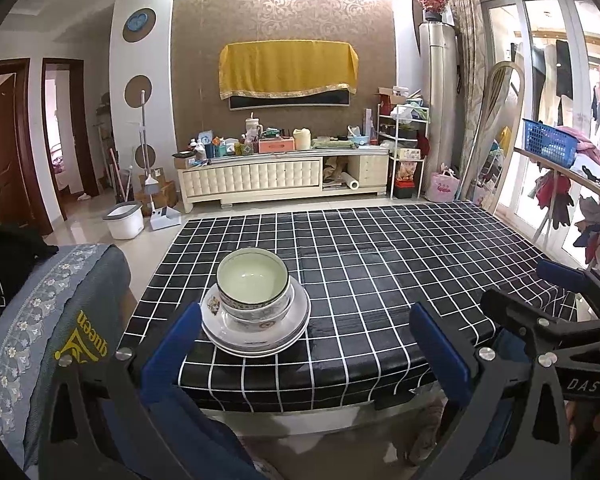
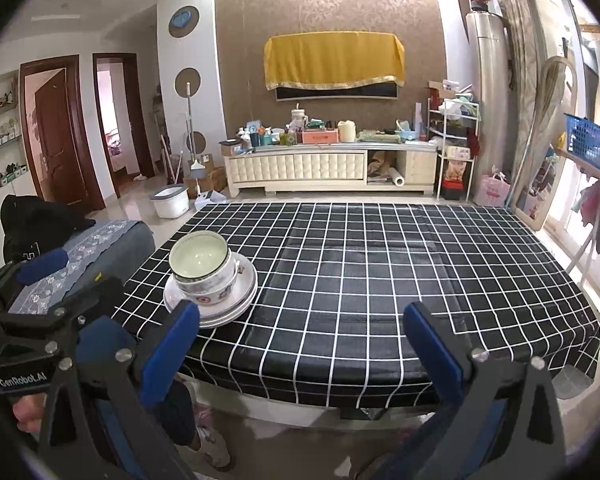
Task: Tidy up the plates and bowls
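Note:
A stack of patterned bowls (image 1: 254, 292) sits on a stack of white plates (image 1: 256, 330) near the front left of the table with the black checked cloth (image 1: 380, 280). The same bowls (image 2: 202, 266) and plates (image 2: 212, 296) show at the left in the right wrist view. My left gripper (image 1: 306, 322) is open and empty, held off the table's front edge, its left finger just before the plates. My right gripper (image 2: 300, 320) is open and empty, to the right of the stack, also off the front edge. The right gripper also shows in the left wrist view (image 1: 548, 292).
A grey-blue covered seat (image 1: 52, 312) stands left of the table. A white bucket (image 1: 124, 222) and a TV cabinet (image 1: 284, 176) stand on the floor beyond. A drying rack with a blue basket (image 1: 550, 142) is at the right.

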{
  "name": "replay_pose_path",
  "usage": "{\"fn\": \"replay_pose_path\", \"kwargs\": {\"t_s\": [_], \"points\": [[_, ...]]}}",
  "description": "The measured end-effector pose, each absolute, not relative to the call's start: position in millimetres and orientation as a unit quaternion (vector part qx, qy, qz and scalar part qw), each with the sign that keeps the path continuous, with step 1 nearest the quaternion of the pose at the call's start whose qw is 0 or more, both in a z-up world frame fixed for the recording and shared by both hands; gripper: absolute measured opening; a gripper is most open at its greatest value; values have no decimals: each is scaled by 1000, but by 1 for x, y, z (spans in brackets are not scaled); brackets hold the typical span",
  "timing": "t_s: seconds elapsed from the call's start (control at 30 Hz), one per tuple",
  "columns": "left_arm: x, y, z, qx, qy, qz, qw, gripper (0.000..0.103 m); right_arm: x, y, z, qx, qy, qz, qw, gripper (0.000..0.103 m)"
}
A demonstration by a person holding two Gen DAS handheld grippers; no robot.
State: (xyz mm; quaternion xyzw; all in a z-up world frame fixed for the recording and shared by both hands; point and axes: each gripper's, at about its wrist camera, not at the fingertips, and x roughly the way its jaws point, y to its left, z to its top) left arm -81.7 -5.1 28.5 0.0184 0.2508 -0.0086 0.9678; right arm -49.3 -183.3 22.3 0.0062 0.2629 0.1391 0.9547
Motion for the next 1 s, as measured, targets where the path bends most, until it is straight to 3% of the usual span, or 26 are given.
{"fn": "replay_pose_path", "kwargs": {"t_s": [1.0], "points": [[-88, -10, 28, 14, 262, -27, 964, 103, -53, -189, 22, 11, 266, 132, 955, 103]]}}
